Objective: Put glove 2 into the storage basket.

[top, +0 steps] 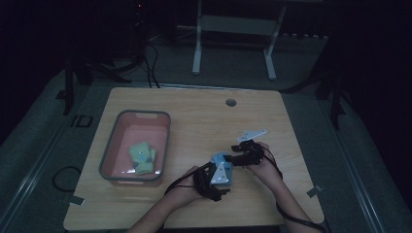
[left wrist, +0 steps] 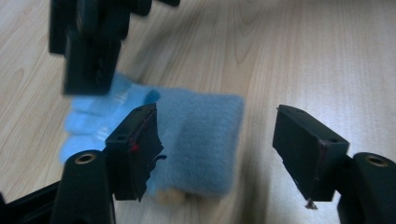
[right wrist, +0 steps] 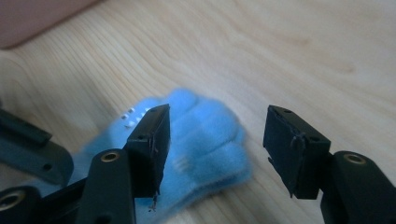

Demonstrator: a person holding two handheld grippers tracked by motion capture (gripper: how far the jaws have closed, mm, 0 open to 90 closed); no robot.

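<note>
Near the camera, two forearms and hands entering from the bottom edge, each carrying a set of black tongs, meeting over a small light-blue fleece glove [top: 222, 167] on the near-centre of the wooden worktop [top: 204, 121]. Left tongs [left wrist: 217, 147] parted, straddling the cuff end of the glove without pressing on it. Right tongs [right wrist: 217, 147] likewise parted around the finger end, pads clear of the fabric. Glove flat on the wood between both pairs, apparently on the point of being picked up.

Judged from the layout, work partly done: a green glove-like item [top: 142, 158] already lying inside the grey-rimmed pink bin [top: 109, 153] at the left of the worktop, well apart from the blue glove. Still left, by the look of it: clamping on the blue glove, lifting, carrying left to the bin, letting go.

Worktop pale wood grain, rounded corners, a cable hole [top: 231, 102] near the far edge, otherwise bare. Room dim, grey carpeted floor all round, white legs of another table [top: 233, 43] at the far side, dark cables [top: 150, 68] trailing at far left.
</note>
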